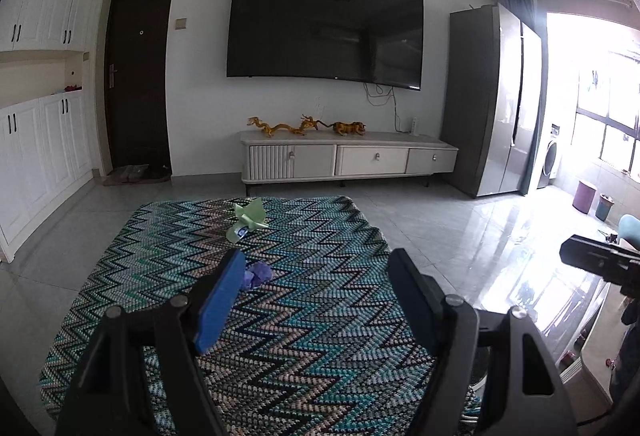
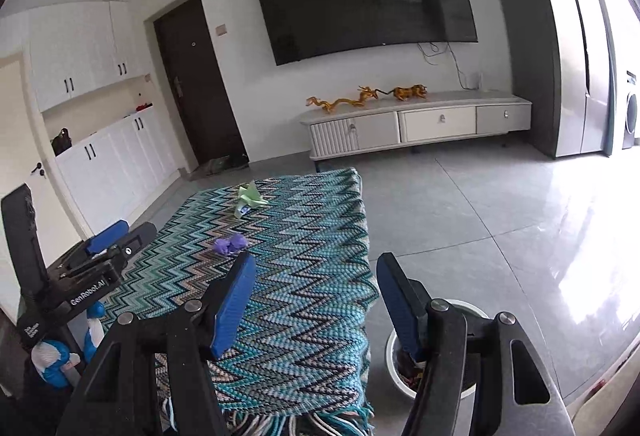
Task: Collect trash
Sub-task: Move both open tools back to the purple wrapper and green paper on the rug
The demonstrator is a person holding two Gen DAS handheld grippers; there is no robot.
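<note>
While both hover over the zigzag cloth [image 2: 304, 236], left gripper [image 1: 316, 300] and right gripper [image 2: 316, 300] gape empty; purple scrap [image 2: 229, 245] and green wrapper [image 2: 250, 199] lie ahead.

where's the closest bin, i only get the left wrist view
observer: A white bin stands on the floor just right of the cloth's near end, below the right gripper.
operator: anything in it yet
observer: Yes, dark scraps lie in its bottom.
operator: right gripper carrying anything
observer: No, it is open with nothing between its fingers.
</note>
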